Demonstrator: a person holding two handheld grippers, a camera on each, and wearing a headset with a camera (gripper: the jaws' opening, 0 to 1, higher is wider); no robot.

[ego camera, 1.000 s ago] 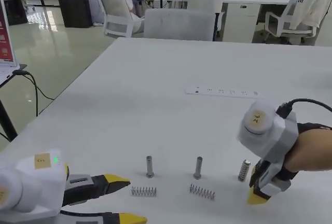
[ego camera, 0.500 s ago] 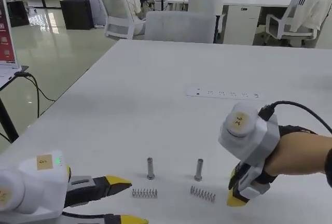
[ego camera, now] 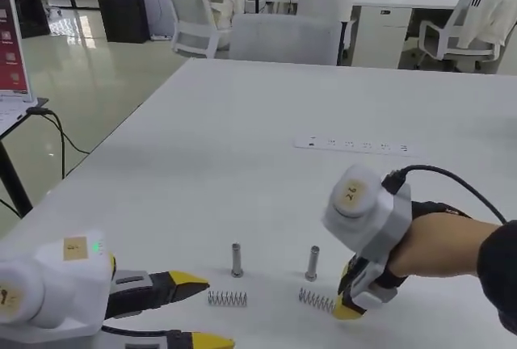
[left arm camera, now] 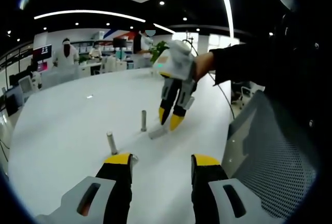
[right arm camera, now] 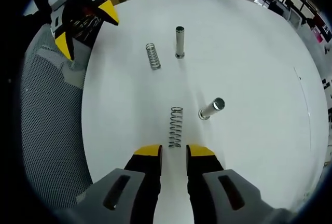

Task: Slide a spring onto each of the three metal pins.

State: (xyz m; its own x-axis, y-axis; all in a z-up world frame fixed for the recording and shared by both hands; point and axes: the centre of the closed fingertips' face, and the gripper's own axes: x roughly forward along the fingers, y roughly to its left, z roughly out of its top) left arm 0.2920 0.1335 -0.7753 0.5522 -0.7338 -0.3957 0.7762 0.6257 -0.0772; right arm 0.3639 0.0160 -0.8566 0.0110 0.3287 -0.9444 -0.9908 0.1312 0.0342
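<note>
The right gripper (ego camera: pixel 349 307) was held tip-down at the near right of the white table (ego camera: pixel 242 171). A hand (ego camera: pixel 440 244) was wrapped round its white housing, the wrist angled in from the right. Its yellow tips sat at the end of the right spring (ego camera: pixel 317 300); the head view could not settle whether they touched. The right gripper view resolved more: the jaws stood narrowly apart with nothing between them, and this thin steel coil lay flat, lengthwise, just ahead of the gap.

The right pin (ego camera: pixel 312 262) and left pin (ego camera: pixel 237 259), both plain grey metal cylinders on small bases, stood upright and bare. The left spring (ego camera: pixel 227 298) lay flat just in front of the left pin, apart from it.

The left gripper (ego camera: pixel 212 313) was held level and low at the near left edge, its black, yellow-tipped jaws wide apart and empty. A white power strip (ego camera: pixel 355 146) lay farther back.
</note>
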